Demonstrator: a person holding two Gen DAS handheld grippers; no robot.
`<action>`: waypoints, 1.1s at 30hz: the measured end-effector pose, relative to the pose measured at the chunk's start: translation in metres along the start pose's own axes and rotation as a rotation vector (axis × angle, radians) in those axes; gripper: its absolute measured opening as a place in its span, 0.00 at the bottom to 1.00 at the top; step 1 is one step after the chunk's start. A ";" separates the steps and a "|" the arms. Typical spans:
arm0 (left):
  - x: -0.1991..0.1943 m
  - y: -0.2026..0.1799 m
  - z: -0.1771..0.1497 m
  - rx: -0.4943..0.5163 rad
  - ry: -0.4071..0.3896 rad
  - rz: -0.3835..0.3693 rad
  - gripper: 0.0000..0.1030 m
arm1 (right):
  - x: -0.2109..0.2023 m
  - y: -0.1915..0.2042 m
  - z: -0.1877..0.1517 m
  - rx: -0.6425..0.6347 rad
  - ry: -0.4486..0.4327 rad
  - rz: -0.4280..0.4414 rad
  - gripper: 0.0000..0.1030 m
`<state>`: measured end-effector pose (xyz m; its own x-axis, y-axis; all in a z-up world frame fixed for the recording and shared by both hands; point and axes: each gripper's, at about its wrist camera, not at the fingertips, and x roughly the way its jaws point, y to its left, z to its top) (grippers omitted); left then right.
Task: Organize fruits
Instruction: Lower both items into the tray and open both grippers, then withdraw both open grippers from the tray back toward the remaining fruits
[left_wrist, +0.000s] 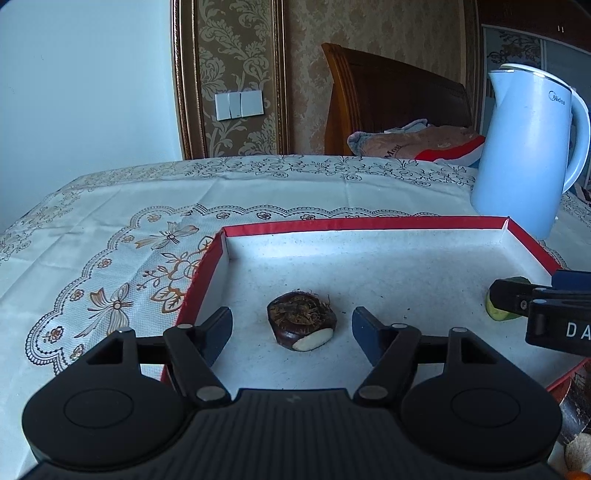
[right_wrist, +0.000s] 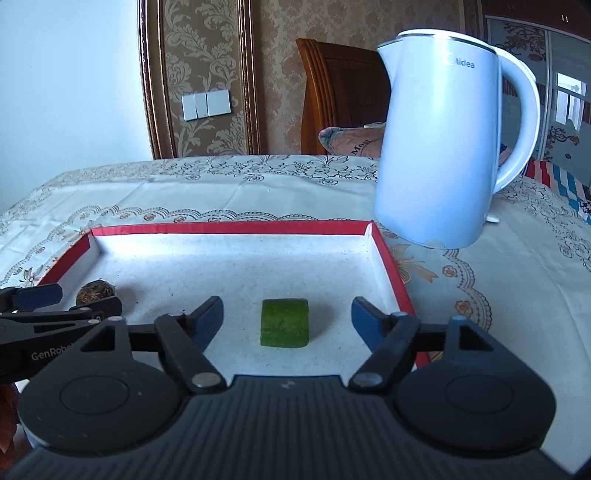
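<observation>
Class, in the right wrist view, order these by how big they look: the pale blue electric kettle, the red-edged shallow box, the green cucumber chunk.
1. Red-edged shallow box, widest across the view.
2. Pale blue electric kettle, tall, though standing farther back than the box's near part.
3. Green cucumber chunk, plainly smallest, despite lying closest.

Both wrist views look low and close across the red-rimmed tray (left_wrist: 369, 223) (right_wrist: 229, 228) toward the kettle (left_wrist: 524, 147) (right_wrist: 439, 147), left view from further left.
</observation>
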<state>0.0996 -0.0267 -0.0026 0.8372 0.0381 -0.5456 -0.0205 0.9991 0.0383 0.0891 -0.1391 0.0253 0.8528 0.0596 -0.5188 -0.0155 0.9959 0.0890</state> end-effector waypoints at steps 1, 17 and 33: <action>-0.002 0.000 -0.001 0.000 -0.005 0.000 0.69 | -0.002 -0.001 -0.001 0.005 -0.004 -0.003 0.75; -0.019 0.010 -0.009 -0.037 -0.017 -0.026 0.75 | -0.021 -0.013 -0.019 0.080 -0.041 0.019 0.92; -0.064 0.018 -0.036 -0.033 -0.080 -0.049 0.76 | -0.067 -0.014 -0.050 0.091 -0.136 0.029 1.00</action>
<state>0.0256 -0.0102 0.0030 0.8784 -0.0118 -0.4777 0.0053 0.9999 -0.0150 0.0059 -0.1537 0.0161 0.9156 0.0724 -0.3956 0.0008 0.9833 0.1817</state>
